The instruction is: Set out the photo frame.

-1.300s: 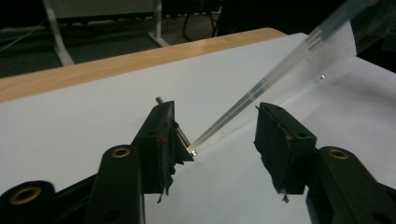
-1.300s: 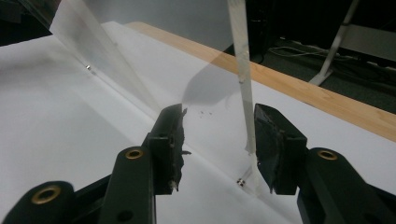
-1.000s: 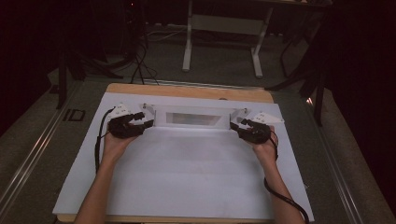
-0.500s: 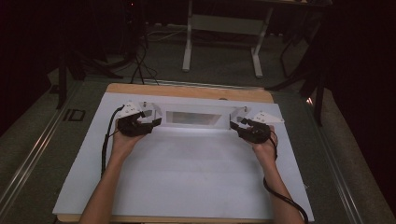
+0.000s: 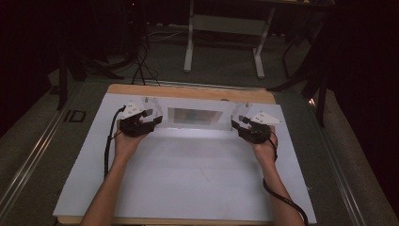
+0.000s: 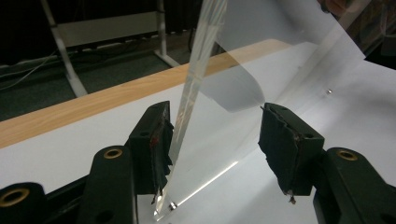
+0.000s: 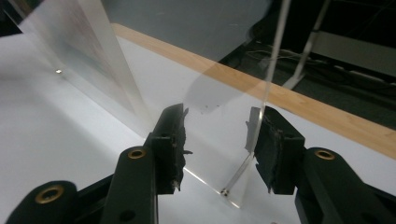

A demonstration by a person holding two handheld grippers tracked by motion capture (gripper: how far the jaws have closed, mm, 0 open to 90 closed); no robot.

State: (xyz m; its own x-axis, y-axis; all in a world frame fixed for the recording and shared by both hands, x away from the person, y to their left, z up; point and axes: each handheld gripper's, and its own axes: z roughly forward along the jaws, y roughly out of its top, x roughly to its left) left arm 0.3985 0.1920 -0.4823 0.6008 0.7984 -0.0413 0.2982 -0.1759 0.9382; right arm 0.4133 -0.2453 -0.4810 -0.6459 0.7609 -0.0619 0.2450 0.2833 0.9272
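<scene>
- The clear acrylic stand [image 5: 195, 118] is upright on the white sheet [image 5: 188, 179] that covers the tabletop [image 5: 188, 90], near the tabletop's far edge. Its long axis runs left to right, parallel to that edge.
- The left hand-held gripper [image 5: 151, 123] is at the stand's left end and the right hand-held gripper [image 5: 240, 125] at its right end. Each is equally close to its own end, so neither hand has the advantage.
- Left gripper view: the jaws stand wide apart. The stand's end panel [image 6: 196, 84] rises between them, close against the left pad [image 6: 159, 144], with a clear gap to the right pad [image 6: 285, 149]. Nothing is clamped.
- Right gripper view: the jaws are likewise wide. An upright clear edge [image 7: 261, 116] lies just beside the right pad [image 7: 275, 149], well apart from the left pad [image 7: 173, 140]. No grip is made.
- Judgement: the coming move turns on each pair of jaws straddling its end panel edge-on, so closing should pinch the thin wall.
- A faintly tinted insert shows in the stand's middle. No brand, label or writing can be read on it.
</scene>
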